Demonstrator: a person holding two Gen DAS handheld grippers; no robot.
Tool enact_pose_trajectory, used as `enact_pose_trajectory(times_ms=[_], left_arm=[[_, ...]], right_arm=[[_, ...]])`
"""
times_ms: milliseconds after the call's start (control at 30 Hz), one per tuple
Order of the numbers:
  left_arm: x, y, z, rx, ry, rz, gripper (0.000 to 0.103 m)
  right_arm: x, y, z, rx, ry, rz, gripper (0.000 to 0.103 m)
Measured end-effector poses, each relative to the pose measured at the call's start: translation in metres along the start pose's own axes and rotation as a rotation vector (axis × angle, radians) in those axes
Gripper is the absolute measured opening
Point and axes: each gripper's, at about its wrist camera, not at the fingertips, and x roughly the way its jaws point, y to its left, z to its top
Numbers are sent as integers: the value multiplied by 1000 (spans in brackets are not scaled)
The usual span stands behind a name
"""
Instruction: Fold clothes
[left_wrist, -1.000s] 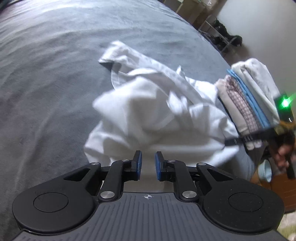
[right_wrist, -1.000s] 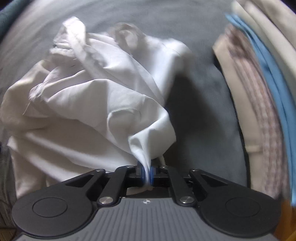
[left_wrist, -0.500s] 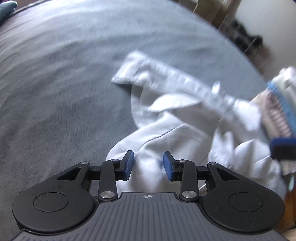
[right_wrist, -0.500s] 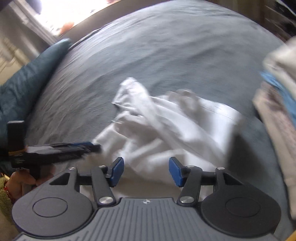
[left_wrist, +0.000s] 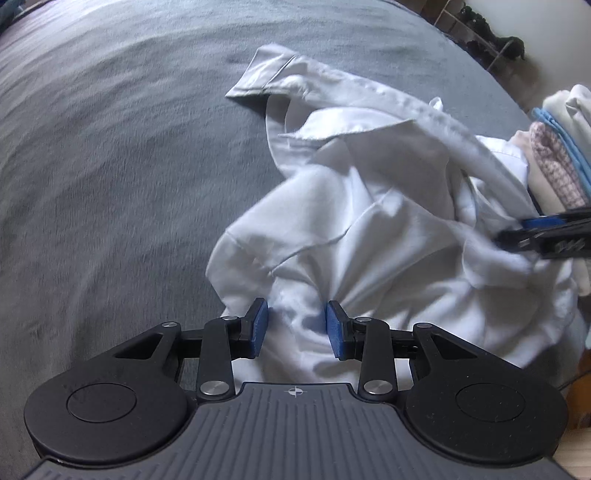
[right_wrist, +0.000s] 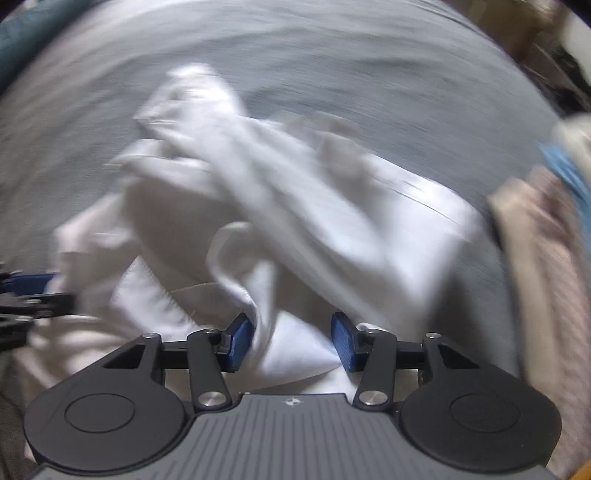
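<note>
White shirt (left_wrist: 369, 206) lies crumpled on the grey bed (left_wrist: 110, 166), beside the folded stack (left_wrist: 554, 162). My left gripper (left_wrist: 295, 325) sits parted over cloth; right gripper (right_wrist: 291, 341) is closing, probably around a fold, though blurred.

White shirt (left_wrist: 369, 229) crumpled in loose heap on grey bed (left_wrist: 110, 166), unfolded. One long sleeve stretched away from heap, cuff (left_wrist: 262, 79) lying flat at far end. Collar or placket edge turned up across middle. Body bunched in soft folds, seams showing, near edge puckered. Right-wrist view blurred: same shirt (right_wrist: 295, 221) rumpled, fold standing up at near side. Stack of folded clothes (left_wrist: 554, 162) just beside shirt: cream, pink check, blue layers, neatly piled.
</note>
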Motion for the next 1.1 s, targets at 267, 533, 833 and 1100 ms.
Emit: enact_pose_trajectory(times_ms=[267,533,833,1100], left_arm=[[-30,17,-2,-74,-53,-11,34],[-58,-9,12,-75,-147,-117,34],[-21,-64,2,14,-42,-265,34],[-12,-72,8,-24,-9,-303,34]], right_arm=[[-64,-23,4,18,-172,116,59],[-22,-10,54,13,-198,106,59],[22,-28,58,25,-145,21,3],[-23,-93,-3,159,-110,-164,0]])
